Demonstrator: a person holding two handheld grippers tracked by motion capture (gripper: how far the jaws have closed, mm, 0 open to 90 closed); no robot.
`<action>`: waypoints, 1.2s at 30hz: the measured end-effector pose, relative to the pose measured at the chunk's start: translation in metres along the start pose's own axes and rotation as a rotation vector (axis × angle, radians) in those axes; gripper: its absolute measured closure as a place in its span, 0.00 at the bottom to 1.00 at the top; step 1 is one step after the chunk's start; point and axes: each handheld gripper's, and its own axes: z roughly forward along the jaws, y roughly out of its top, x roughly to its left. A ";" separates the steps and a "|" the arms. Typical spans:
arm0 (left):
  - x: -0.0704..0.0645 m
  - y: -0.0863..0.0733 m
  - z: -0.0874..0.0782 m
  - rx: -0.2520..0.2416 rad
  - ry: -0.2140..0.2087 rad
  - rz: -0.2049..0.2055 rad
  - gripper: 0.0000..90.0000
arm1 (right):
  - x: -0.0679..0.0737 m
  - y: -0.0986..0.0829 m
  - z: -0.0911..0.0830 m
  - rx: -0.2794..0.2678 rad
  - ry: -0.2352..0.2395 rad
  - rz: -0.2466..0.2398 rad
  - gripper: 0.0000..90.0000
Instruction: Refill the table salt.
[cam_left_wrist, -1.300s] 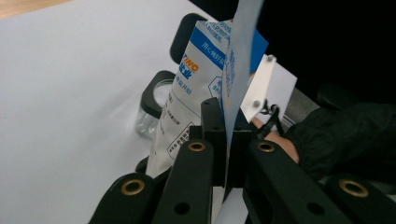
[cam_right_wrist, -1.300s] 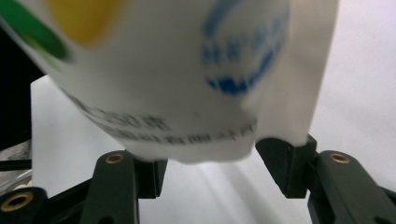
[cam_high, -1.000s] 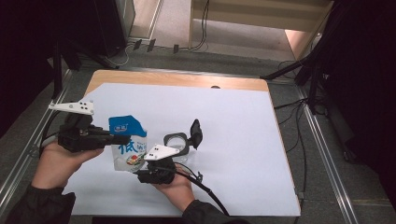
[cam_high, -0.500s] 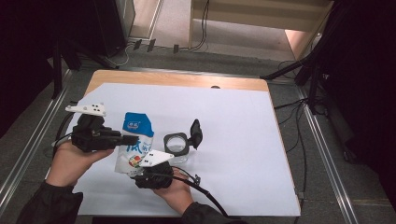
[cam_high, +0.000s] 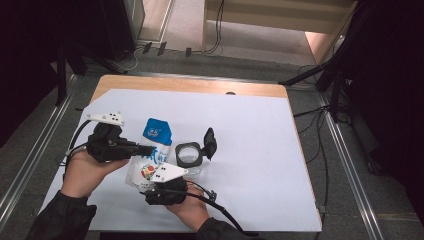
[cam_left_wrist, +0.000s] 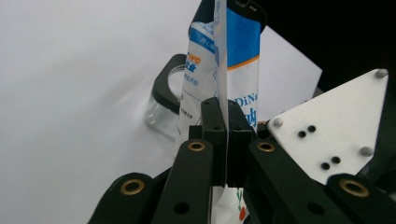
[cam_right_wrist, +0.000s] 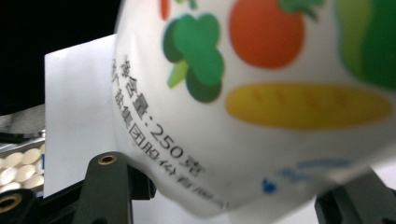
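A blue and white pouch (cam_high: 154, 145) with printed vegetables is held tilted over the white sheet, its blue top toward the jar. My left gripper (cam_high: 146, 150) is shut on the pouch's thin side seam (cam_left_wrist: 223, 93). My right gripper (cam_high: 156, 184) grips the pouch's rounded bottom (cam_right_wrist: 261, 121) between its two spread jaws. A small clear glass jar (cam_high: 189, 156) stands just right of the pouch, its black flip lid (cam_high: 209, 143) swung open. In the left gripper view the jar (cam_left_wrist: 161, 105) shows behind the pouch.
A white sheet (cam_high: 260, 150) covers most of the wooden table (cam_high: 190, 85). A cable (cam_high: 220, 207) trails from the right gripper toward the near edge. The right gripper's white plate (cam_left_wrist: 327, 126) sits close beside the left jaws. Dark stands and floor cables surround the table.
My left gripper has moved right and the pouch has travelled with it toward the jar, its top now nearer the jar's rim. The right gripper shifted slightly right under the pouch.
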 end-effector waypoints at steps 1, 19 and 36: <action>-0.001 0.001 0.001 0.000 0.001 0.001 1.00 | 0.000 0.000 0.000 0.000 0.000 0.000 0.48; 0.003 -0.001 0.020 0.030 -0.063 -0.005 1.00 | -0.006 -0.008 -0.004 -0.015 0.003 0.075 0.56; 0.005 0.000 0.032 0.045 -0.067 -0.010 1.00 | -0.004 -0.012 -0.002 0.010 0.010 0.110 0.52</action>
